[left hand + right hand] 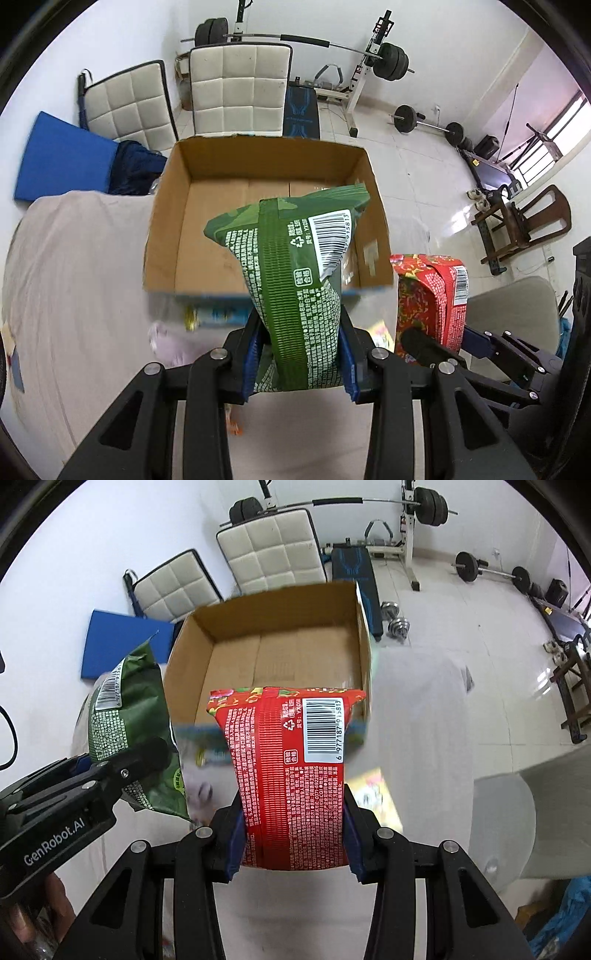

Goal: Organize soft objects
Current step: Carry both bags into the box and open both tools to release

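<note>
The left tongs (301,354) pinched a green snack bag (291,273), the right tongs (293,834) a red snack bag (291,768). Both bags hung before the open cardboard box (266,162) at twelve o'clock. Mid-carry, likely; next, each needs moving over the box and releasing.

left gripper (301,363) clamps green packet (291,280) | cardboard box (173,236) beyond

My green packet (291,291) and red packet (291,775) hung upright, crinkled, barcodes showing, before the open cardboard box (266,177).
</note>
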`<action>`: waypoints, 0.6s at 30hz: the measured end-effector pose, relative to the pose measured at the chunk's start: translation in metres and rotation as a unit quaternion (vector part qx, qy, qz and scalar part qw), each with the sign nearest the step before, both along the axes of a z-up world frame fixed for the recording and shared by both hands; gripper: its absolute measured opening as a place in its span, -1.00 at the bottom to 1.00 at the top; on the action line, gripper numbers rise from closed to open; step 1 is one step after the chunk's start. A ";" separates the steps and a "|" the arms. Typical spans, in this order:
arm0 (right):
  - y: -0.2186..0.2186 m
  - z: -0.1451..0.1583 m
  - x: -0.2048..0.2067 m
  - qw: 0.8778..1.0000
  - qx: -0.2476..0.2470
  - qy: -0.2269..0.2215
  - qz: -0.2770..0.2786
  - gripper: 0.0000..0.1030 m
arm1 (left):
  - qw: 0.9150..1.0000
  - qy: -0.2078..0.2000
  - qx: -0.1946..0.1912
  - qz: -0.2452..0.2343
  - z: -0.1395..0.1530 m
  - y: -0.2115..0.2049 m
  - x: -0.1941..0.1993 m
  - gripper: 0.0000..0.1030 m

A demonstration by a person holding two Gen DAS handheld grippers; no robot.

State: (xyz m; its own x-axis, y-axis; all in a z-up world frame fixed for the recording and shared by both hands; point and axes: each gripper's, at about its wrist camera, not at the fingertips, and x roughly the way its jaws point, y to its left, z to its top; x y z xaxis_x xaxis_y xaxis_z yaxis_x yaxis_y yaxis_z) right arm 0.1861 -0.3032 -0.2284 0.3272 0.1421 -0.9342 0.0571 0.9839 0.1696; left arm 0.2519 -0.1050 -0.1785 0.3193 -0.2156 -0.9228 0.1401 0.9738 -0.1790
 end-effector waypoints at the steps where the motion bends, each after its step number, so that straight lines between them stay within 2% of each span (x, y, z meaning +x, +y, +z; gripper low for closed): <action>1: 0.002 -0.003 0.014 1.000 -0.004 -0.002 -0.003 -0.09 | 1.000 0.005 -0.003 0.001 -0.002 0.002 0.012 -0.36; 8: 0.001 -0.039 0.112 0.999 -0.009 0.024 -0.027 -0.09 | 0.998 0.062 -0.027 -0.005 -0.040 0.011 0.104 -0.36; 14: 0.002 -0.098 0.187 0.997 -0.021 0.063 -0.038 -0.09 | 0.993 0.114 -0.029 -0.017 -0.089 0.010 0.168 -0.35; 18: 0.002 -0.137 0.228 0.995 -0.030 0.088 -0.041 -0.09 | 0.988 0.149 -0.034 -0.016 -0.121 0.010 0.198 -0.35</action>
State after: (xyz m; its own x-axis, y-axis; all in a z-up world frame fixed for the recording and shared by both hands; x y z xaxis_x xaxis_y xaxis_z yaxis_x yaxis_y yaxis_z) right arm 0.4139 -0.3007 -0.3655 0.1663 0.0645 -0.9840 0.1607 0.9828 0.0916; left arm 0.4500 -0.0948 -0.2996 0.0287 -0.2861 -0.9578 0.1011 0.9541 -0.2820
